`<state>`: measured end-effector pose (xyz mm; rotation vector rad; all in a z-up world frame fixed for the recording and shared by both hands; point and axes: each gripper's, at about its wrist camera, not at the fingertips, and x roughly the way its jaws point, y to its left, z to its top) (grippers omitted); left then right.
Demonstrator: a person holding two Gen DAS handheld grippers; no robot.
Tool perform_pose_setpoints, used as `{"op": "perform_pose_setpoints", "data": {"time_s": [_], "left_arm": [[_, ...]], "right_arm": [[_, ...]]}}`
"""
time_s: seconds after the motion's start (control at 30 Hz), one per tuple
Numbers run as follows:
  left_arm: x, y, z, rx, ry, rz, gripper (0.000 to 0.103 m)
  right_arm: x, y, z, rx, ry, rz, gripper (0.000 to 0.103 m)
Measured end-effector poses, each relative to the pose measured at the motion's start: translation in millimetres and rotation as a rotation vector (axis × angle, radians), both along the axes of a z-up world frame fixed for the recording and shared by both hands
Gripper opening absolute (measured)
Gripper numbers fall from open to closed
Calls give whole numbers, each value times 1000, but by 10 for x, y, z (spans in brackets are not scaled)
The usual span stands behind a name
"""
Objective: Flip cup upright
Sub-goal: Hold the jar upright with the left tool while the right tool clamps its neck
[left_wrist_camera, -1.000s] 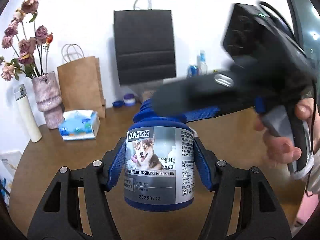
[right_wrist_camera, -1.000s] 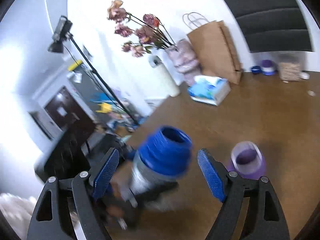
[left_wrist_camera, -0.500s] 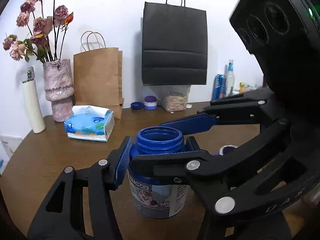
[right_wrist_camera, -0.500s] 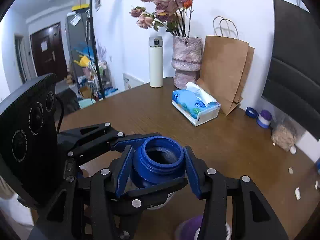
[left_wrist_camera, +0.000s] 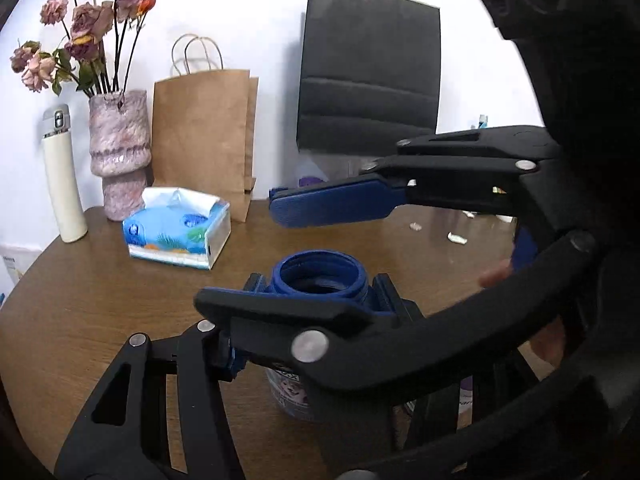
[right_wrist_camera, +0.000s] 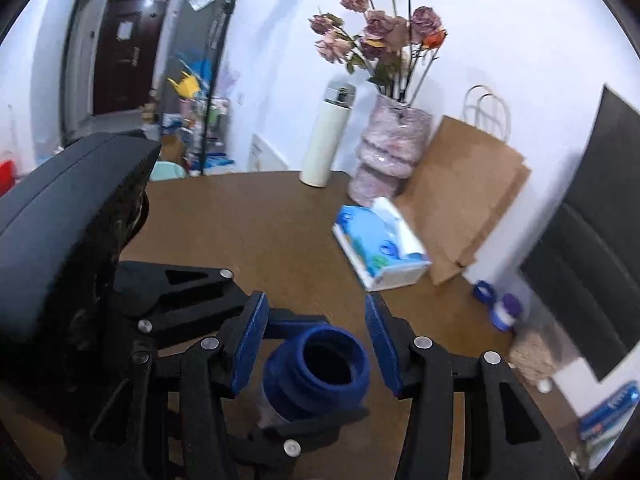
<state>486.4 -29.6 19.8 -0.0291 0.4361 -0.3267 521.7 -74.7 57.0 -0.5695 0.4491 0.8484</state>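
Standing mouth-up on the brown surface (left_wrist_camera: 80, 300), in front of the tissue box (left_wrist_camera: 178, 232), the cup (left_wrist_camera: 320, 276) is a blue-necked jar, so the flip looks done. The left hand-held gripper (left_wrist_camera: 316, 292) clamps its neck with both pads, probably steadying it. The right hand-held gripper (right_wrist_camera: 316, 344) is spread wide, 2 pads clear of the rim, holding nothing, likely releasing.

A round brown wooden table (left_wrist_camera: 80, 304) meets a white wall (left_wrist_camera: 248, 8); a dark door (right_wrist_camera: 120, 44) stands beyond.
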Motion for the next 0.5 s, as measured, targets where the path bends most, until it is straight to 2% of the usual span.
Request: {"op": "perform_pose_setpoints", "data": {"time_s": [0.1,0.17,0.23,0.37,0.5], "left_arm": [[34,-44,-95,2,49,10,51],[37,-85,-152,6,78,3,51],[5,-115,-154,5,74,7,51],[-119,-281,-169,43,50,-8,51],[-256,-411,-175,90,35,-24,52]], "right_arm": [[93,-78,-104,28,72,-13,55],[62,-171,-169,6,53,-69,56],[-26,-351,-171,1,11,-111,67],[-31,-735,-242,67,119,-146,67],[-124,-1024,-327,157,175,-147,67]]}}
